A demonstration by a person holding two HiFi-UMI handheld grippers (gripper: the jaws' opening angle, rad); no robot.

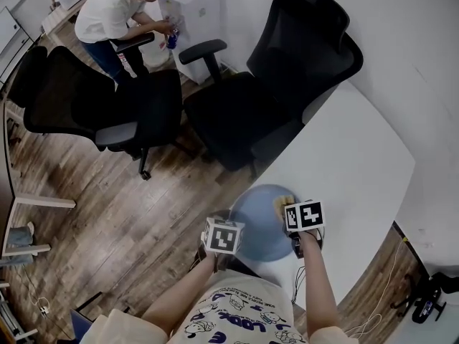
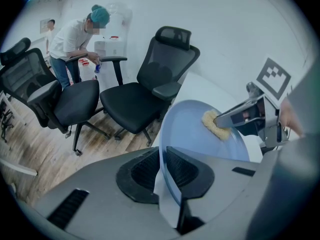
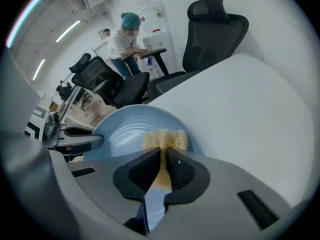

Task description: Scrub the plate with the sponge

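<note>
A pale blue plate [image 1: 259,221] lies at the near corner of the white table [image 1: 344,170], partly over its edge. My left gripper [image 1: 219,248] is shut on the plate's rim [image 2: 167,134], which runs between its jaws. The yellow sponge [image 3: 166,140] rests on the plate's face, pinched by my right gripper [image 1: 290,221], which is shut on it. In the left gripper view the sponge [image 2: 215,125] sits on the plate's far side with the right gripper [image 2: 225,121] on it. The right gripper view shows the left gripper [image 3: 97,140] at the plate's [image 3: 125,134] left rim.
Two black office chairs [image 1: 287,84] [image 1: 100,106] stand on the wooden floor beside the table. A person in a white shirt and teal cap [image 1: 122,13] bends over at a white cabinet [image 1: 197,6] at the back. Cables [image 1: 373,314] lie by the table's right side.
</note>
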